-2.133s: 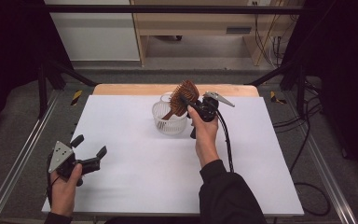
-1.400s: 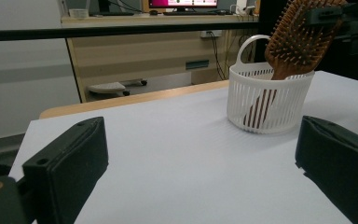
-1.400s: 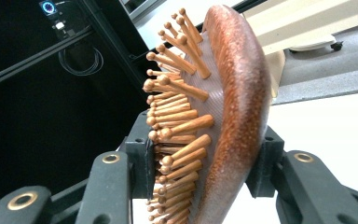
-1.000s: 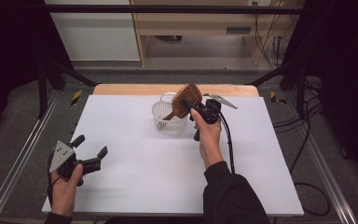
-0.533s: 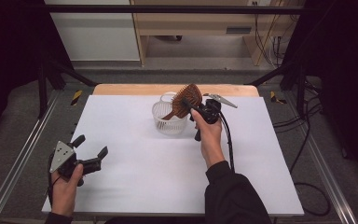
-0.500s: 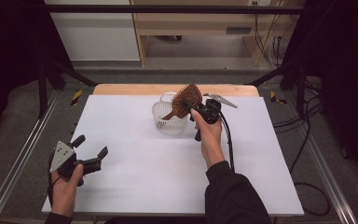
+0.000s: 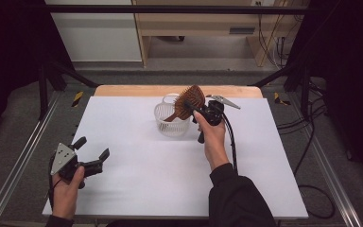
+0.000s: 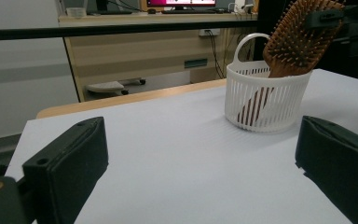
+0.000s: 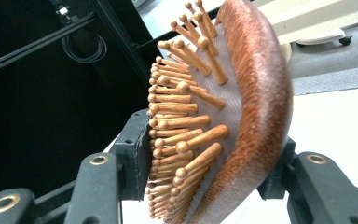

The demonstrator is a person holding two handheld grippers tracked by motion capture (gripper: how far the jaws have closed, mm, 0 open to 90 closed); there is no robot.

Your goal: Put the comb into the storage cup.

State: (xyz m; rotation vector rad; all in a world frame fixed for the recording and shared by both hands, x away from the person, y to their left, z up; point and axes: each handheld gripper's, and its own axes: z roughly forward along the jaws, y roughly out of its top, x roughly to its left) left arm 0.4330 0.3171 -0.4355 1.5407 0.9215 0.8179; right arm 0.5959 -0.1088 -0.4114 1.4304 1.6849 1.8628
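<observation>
Above white table [image 7: 137, 161], hairbrush [image 7: 189, 100] sits between right tool [image 7: 199, 112] jaws.

No legible text or labels.

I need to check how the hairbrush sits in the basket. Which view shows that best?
The left gripper view: the hairbrush stands handle-down in the white basket, head leaning over the rim. The high view shows it small and from above. The right gripper view shows its bristled head close up between the right gripper jaws.

A white table [image 7: 137, 189] carries a white slatted basket [image 7: 171, 124] near its far edge.
</observation>
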